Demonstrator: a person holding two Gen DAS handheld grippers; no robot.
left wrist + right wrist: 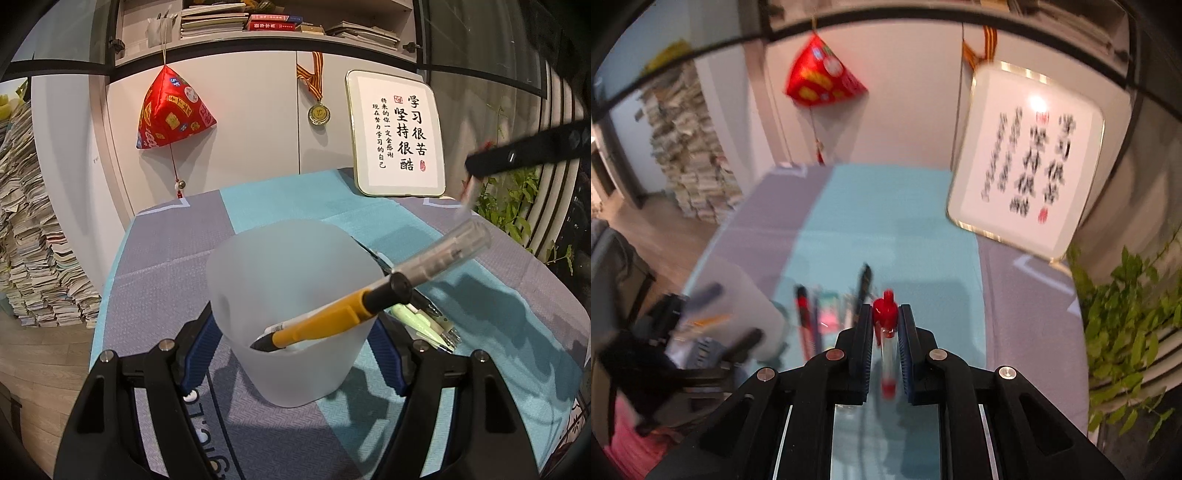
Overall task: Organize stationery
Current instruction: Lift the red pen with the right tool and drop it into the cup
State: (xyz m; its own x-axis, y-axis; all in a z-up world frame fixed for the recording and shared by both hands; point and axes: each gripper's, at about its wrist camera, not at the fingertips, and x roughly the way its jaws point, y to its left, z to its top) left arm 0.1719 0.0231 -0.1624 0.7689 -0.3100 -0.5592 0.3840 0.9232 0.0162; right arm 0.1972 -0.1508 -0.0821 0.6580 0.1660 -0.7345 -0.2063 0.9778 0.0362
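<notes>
Black hand-held gripper [884, 325], blue pads, silver screws

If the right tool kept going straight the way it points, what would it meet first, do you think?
Probably the loose pens on the teal mat just ahead of the right tool; blur leaves depth uncertain.

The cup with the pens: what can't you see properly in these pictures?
- Left wrist view: the frosted cup hides the lower ends of the yellow pen and the pens on the mat behind it.
- Right wrist view: motion blur smears the loose pens; the right gripper covers part of the red-capped pen.
</notes>
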